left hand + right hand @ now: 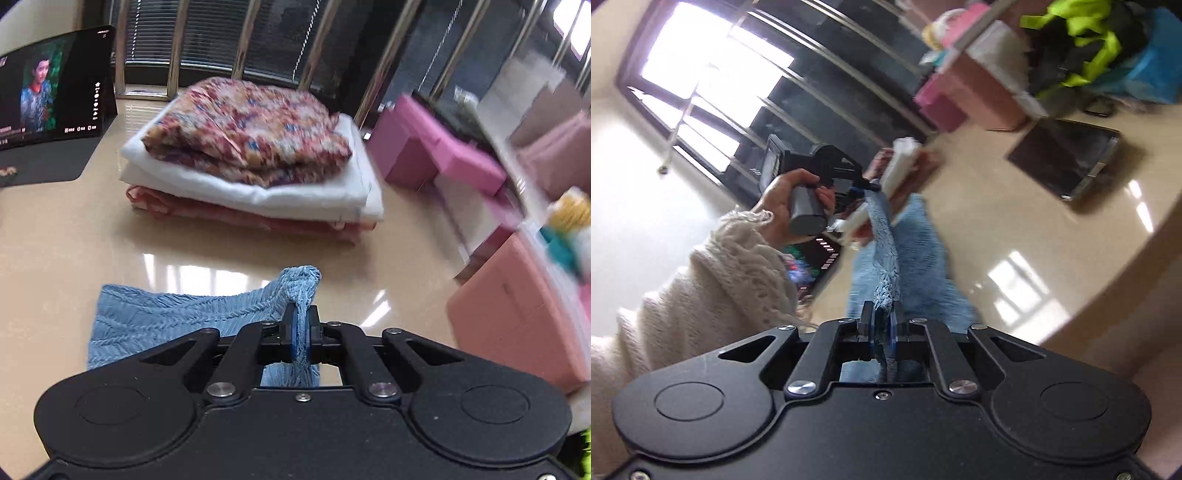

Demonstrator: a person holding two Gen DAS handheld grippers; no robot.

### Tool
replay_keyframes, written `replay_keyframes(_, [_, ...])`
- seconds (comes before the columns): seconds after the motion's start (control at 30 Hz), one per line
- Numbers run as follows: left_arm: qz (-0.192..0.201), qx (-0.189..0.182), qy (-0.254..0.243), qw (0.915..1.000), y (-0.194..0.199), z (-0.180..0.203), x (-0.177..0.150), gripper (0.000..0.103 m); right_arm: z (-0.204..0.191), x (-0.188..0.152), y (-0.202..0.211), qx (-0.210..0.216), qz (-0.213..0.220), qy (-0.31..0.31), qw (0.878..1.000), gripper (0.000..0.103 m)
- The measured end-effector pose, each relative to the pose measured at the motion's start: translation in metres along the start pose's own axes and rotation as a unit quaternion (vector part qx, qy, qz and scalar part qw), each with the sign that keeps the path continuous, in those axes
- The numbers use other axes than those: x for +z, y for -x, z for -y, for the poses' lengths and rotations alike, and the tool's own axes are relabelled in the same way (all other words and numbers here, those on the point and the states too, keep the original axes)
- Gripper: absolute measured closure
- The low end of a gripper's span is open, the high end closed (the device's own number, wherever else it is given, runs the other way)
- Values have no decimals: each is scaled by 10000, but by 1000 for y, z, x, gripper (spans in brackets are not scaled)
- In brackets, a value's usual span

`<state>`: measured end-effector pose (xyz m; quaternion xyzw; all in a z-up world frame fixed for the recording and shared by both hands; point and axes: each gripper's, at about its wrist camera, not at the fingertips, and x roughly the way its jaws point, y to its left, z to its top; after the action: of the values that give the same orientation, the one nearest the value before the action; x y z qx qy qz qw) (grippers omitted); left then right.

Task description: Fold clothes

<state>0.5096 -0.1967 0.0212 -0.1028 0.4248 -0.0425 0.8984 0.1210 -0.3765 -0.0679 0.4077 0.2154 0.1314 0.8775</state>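
Left claw (301,332) clamped on blue knit garment (155,321); right claw (882,332) clamped on same garment. Folded stack (251,166) on table (55,240) beyond left claw.

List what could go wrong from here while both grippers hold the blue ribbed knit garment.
1. The left gripper and right gripper each pinch only a bunched edge of the blue ribbed knit garment; it may slip free.
2. The stack of folded clothes lies just beyond; a swing could topple it.
3. The propped black tablet stands nearby and might get clipped.
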Motion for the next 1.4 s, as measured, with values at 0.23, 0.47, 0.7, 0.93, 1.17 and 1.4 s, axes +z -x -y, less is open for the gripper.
replay_keyframes(0.23, [-292,306,-469,9980,-34,23,-10,94,16,-2,-11,-299,-201,-125,9993,96])
replay_keyframes(0.47, [149,-67,-352,9992,-16,13,-10,36,16,-1,-16,-408,-397,92,9983,92])
replay_keyframes(0.7, [313,-168,-1108,9932,31,-21,-25,36,13,6,-2,-540,-134,194,9983,66])
replay_keyframes(0.93, [195,-293,-2183,9752,83,-76,-96,65,-22,11,-3,-509,31,1640,9851,65])
replay_keyframes(1.17, [-208,-947,-2805,9549,110,-107,-157,82,-54,-1,-50,-939,-535,3515,9299,66])
replay_keyframes(1.4, [-4,-685,-2882,9551,103,-99,-165,76,-40,-3,-73,-1414,-1084,3344,9254,66])
